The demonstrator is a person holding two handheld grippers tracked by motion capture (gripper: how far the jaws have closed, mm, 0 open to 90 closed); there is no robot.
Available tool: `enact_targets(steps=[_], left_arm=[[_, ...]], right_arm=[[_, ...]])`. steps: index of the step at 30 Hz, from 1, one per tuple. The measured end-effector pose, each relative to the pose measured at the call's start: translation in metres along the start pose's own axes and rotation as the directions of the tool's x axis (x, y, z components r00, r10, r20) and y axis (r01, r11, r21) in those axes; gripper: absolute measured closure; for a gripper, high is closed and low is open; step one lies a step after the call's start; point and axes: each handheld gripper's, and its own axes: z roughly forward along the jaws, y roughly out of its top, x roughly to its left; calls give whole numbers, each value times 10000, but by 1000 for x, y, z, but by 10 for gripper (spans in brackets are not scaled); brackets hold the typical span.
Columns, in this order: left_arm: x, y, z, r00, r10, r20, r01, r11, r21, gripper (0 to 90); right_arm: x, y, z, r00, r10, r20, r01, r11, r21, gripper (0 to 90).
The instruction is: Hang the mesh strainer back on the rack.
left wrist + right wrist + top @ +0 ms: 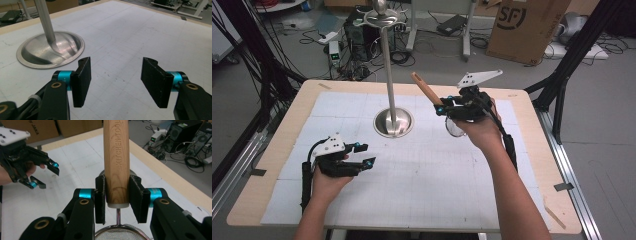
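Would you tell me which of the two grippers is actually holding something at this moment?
The right gripper: its jaws clamp the wooden handle of a mesh strainer, held above the table. The left gripper stands open with nothing between its jaws.

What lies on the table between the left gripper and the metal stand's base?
Nothing: in the high view, bare white gridded mat separates the left gripper from the stand's base. The left gripper view shows the same.

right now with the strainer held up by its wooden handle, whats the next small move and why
Probably carry the strainer toward the top of the metal stand. The right gripper is clamped on the wooden handle with the mesh clear of the table, while the left gripper waits open and empty.
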Motion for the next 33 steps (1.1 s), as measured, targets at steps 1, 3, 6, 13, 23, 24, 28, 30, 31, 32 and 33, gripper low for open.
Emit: enact_targets(steps=[1,3,6,13,23,24,28,30,31,32,33], left_arm=[[0,0,0,10000,9,9,-9,10000,16,419],[0,0,0,10000,-8,16,8,10000,13,419],[0,0,0,10000,-22,27,22,10000,-2,419],[1,0,0,10000,-31,69,31,10000,-9,418],[1,0,0,10000,-83,27,83,10000,-41,419],[1,0,0,10000,-41,59,41,10000,-13,419],[1,0,0,10000,-41,79,41,10000,-45,419],[0,0,0,9999,-60,90,61,10000,-61,419],[1,0,0,10000,-50,86,50,10000,-55,419],[1,0,0,10000,-18,71,18,10000,-53,419],[1,0,0,9999,-58,106,59,10000,-56,419]], right_arm=[[0,0,0,10000,0,0,0,10000,0,686],[-2,4,-1,10000,-85,-47,85,10000,-39,686],[-7,10,-2,9997,-166,-186,164,9998,-134,686],[-13,19,-2,9993,-237,-272,235,9997,-73,686],[-22,43,-7,9973,-702,-214,700,9975,-60,685],[-23,45,-8,9973,-694,-220,693,9976,-83,686],[-28,55,-10,9965,-817,-204,815,9966,-87,685],[-30,59,-11,9953,-941,-230,936,9953,-235,685],[-30,59,-11,9953,-941,-230,936,9953,-235,685],[-30,61,-12,9962,-851,-199,847,9962,-198,685],[-31,63,-12,9962,-853,-172,850,9961,-218,685]])
